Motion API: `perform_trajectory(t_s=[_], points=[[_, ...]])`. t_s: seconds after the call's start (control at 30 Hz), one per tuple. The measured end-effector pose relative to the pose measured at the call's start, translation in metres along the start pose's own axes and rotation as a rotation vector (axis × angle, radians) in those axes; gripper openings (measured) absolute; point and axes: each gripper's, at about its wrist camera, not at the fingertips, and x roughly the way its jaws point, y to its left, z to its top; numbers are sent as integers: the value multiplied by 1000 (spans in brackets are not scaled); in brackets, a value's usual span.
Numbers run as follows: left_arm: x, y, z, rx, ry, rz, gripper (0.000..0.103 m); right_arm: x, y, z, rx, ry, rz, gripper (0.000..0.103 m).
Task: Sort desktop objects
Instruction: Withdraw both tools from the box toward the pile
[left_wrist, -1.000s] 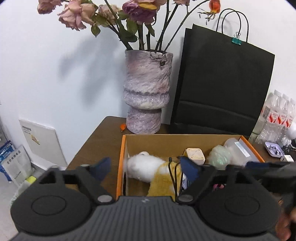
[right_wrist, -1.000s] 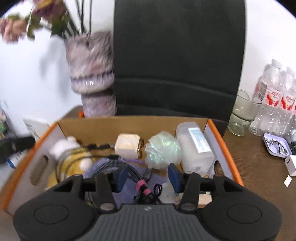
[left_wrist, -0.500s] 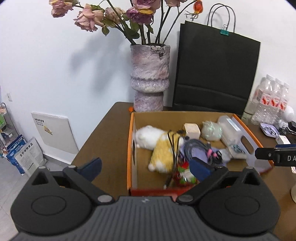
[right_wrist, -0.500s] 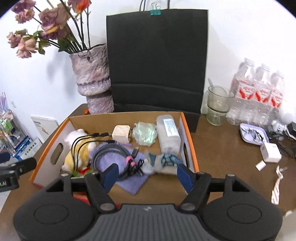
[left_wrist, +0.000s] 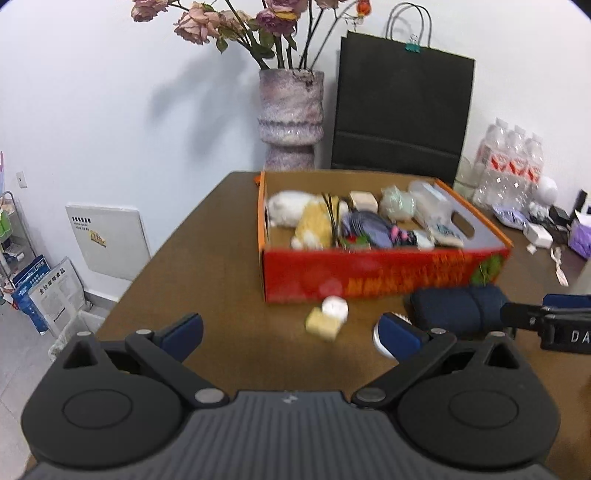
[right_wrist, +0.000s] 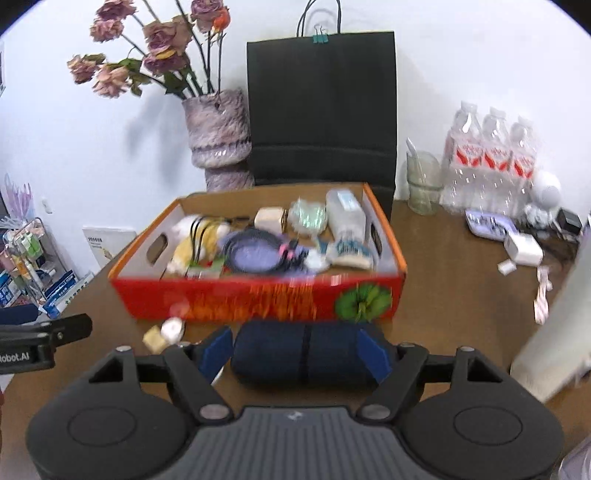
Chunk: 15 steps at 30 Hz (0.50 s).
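Observation:
A red and orange cardboard box (left_wrist: 384, 275) (right_wrist: 258, 295) sits mid-table, filled with a plush toy (left_wrist: 310, 221), cables, a charger and a plastic bottle. A dark blue rolled pouch (right_wrist: 306, 352) (left_wrist: 456, 308) lies in front of it. A small yellow block (left_wrist: 323, 326) and a white round item (left_wrist: 335, 308) lie beside it. My left gripper (left_wrist: 291, 330) is open and empty, hovering before the box. My right gripper (right_wrist: 295, 350) is open, its fingers on either side of the pouch, not closed on it.
A vase of dried flowers (left_wrist: 290, 118) and a black paper bag (left_wrist: 402, 107) stand behind the box. Water bottles (right_wrist: 491, 162), a glass (right_wrist: 423, 182), a white charger (right_wrist: 522, 249) and small clutter fill the right side. The table's left edge (left_wrist: 162, 254) drops to the floor.
Both grippers have pulled back from over the box toward the table's front. The box front, the pouch and the small items have come into view. The right gripper opened wider.

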Motion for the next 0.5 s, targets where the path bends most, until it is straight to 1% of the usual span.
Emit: perform_trajectory(t_s=[0.23, 0.3, 0.4, 0.5], points=[[-17, -12, -49, 42, -4, -12, 103, -18, 3, -58, 13, 14, 2, 74], [-19, -19, -61, 81, -14, -35, 103, -21, -1, -70, 36, 22, 2, 74], [-19, -29, -70, 140, -29, -71, 103, -20, -8, -81, 61, 40, 0, 74], [-8, -37, -65, 158, -27, -90, 103, -15, -15, -78, 61, 49, -7, 74]])
